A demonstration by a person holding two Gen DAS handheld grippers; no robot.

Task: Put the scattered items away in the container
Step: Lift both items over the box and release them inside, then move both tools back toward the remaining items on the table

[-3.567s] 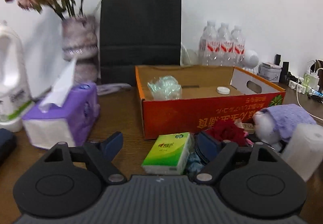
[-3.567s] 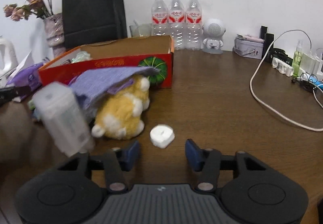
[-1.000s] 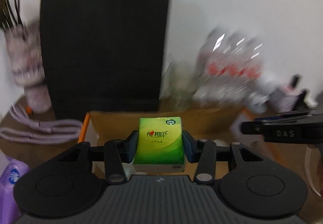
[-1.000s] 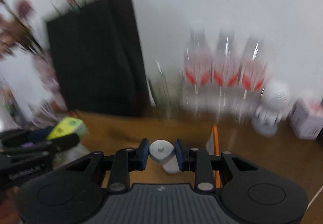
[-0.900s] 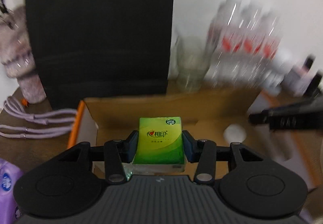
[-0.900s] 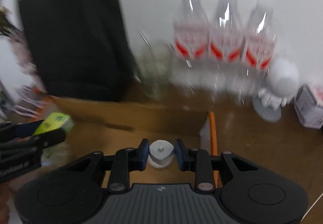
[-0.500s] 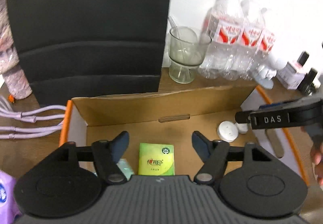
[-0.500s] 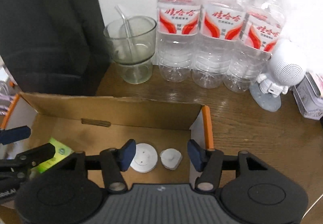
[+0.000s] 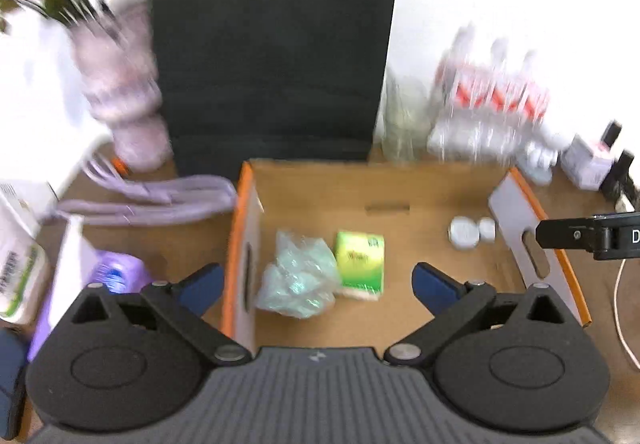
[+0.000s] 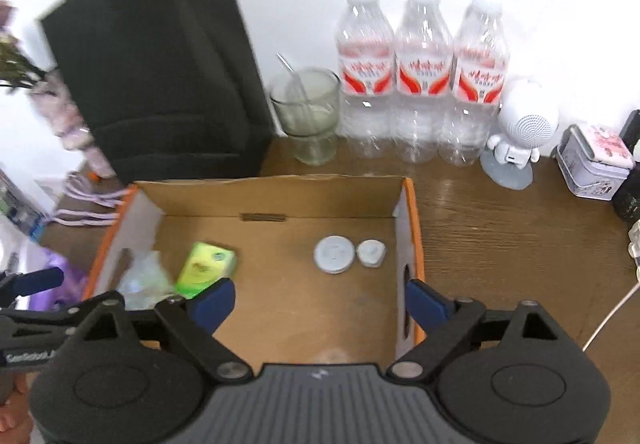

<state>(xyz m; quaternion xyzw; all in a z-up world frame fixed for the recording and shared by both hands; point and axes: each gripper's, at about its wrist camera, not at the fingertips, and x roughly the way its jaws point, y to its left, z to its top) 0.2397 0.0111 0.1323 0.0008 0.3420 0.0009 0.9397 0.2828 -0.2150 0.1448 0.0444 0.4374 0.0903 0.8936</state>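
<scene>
The orange-rimmed cardboard box [image 9: 245, 228] [image 10: 411, 220] lies open below both grippers. On its floor lie a green tissue pack [image 9: 360, 262] [image 10: 205, 265], a crumpled clear plastic bag [image 9: 298, 280] [image 10: 141, 280], a round white lid [image 9: 463, 232] [image 10: 334, 254] and a small white cap [image 9: 487, 229] [image 10: 371, 253]. My left gripper [image 9: 316, 284] hangs above the box's left half, jaws still opening, nothing between them. My right gripper [image 10: 320, 298] hangs above the right half, jaws also opening and empty. The right gripper's arm [image 9: 588, 236] juts in at the left wrist view's right edge.
A black paper bag [image 10: 160, 84] stands behind the box, with a glass cup [image 10: 308, 116], three water bottles [image 10: 422, 80], a white robot figure [image 10: 520, 132] and a tin [image 10: 596, 168]. A purple tissue pack [image 9: 100, 284], lilac cord [image 9: 152, 200] and flower vase [image 9: 124, 96] are left.
Both grippers let go: the green tissue pack and the white cap dropped into the box. Both jaws have spread wide, and both grippers have pulled back and risen.
</scene>
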